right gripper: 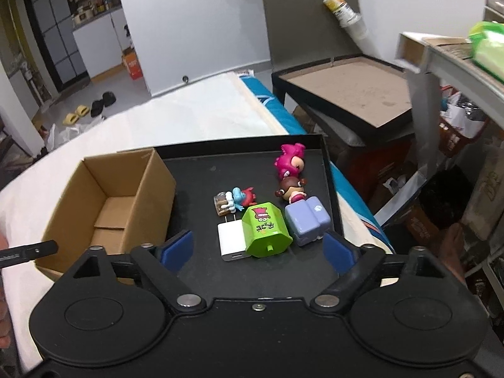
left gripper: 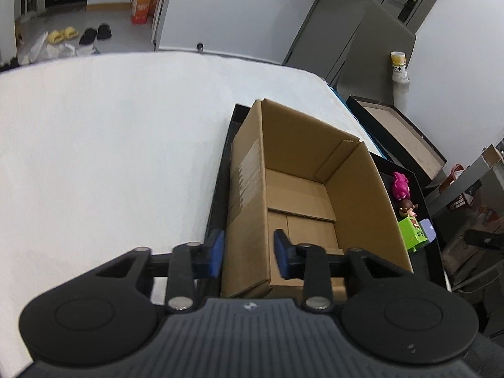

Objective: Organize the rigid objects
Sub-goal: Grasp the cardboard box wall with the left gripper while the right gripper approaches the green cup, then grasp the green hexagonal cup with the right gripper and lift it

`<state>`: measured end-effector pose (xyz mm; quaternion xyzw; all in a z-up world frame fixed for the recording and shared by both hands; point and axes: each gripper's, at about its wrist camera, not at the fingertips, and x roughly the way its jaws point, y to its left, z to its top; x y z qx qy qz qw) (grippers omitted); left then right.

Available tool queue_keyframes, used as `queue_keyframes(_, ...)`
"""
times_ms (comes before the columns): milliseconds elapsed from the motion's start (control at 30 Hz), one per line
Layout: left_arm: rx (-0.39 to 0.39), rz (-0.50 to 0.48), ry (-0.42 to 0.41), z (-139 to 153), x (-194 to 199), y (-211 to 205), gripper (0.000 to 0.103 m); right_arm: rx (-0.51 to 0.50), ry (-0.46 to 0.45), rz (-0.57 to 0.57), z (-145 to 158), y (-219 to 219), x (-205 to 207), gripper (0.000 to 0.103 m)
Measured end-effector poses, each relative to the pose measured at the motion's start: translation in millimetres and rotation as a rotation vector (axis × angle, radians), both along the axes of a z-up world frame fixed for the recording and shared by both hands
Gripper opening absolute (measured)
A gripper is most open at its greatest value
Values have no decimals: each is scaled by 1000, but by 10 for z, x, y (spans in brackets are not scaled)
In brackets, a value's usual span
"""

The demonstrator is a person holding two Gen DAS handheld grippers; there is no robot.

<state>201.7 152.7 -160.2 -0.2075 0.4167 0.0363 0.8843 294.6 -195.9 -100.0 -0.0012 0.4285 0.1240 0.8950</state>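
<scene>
Right gripper (right gripper: pixel 255 249) fingers wide above crowded green box (right gripper: pixel 266 231); risk: nudging white charger (right gripper: pixel 231 239), purple case (right gripper: pixel 307 220). Left gripper (left gripper: pixel 249 253) fingers narrow, astride cardboard box (left gripper: pixel 315 189) wall; risk: tipping.

Toys (right gripper: pixel 267 230) clustered beside open box (right gripper: pixel 107 198)

The open cardboard box (right gripper: pixel 104 195) is plain brown, with a paler tape strip on one outer wall. The shallow tray (right gripper: pixel 201 170) under it is black. On the tray, the six-sided plastic box (right gripper: pixel 266 233) is bright green with a red and black cartoon print. The square charger (right gripper: pixel 230 241) is white. The rounded block (right gripper: pixel 307 220) is pale lilac. One doll figure (right gripper: pixel 288 160) is hot pink; another (right gripper: pixel 291 189) has dark brown hair. Both grippers have blue pads (right gripper: pixel 178 249) on black arms.
</scene>
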Motion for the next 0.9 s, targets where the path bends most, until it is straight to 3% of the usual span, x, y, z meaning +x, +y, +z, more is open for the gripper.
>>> queue_keyframes(200, -14, 1, 10, -55, 11, 5, 18, -38, 41, 21, -222, 68, 251, 74)
queue_keyframes(600, -10, -21, -2, -25, 1, 13, 18, -78, 124, 63, -610, 193, 680, 61)
queue_keyframes(900, -20, -34, -5, -17, -15, 54, 18, -160, 130, 102, -649, 349, 828, 61)
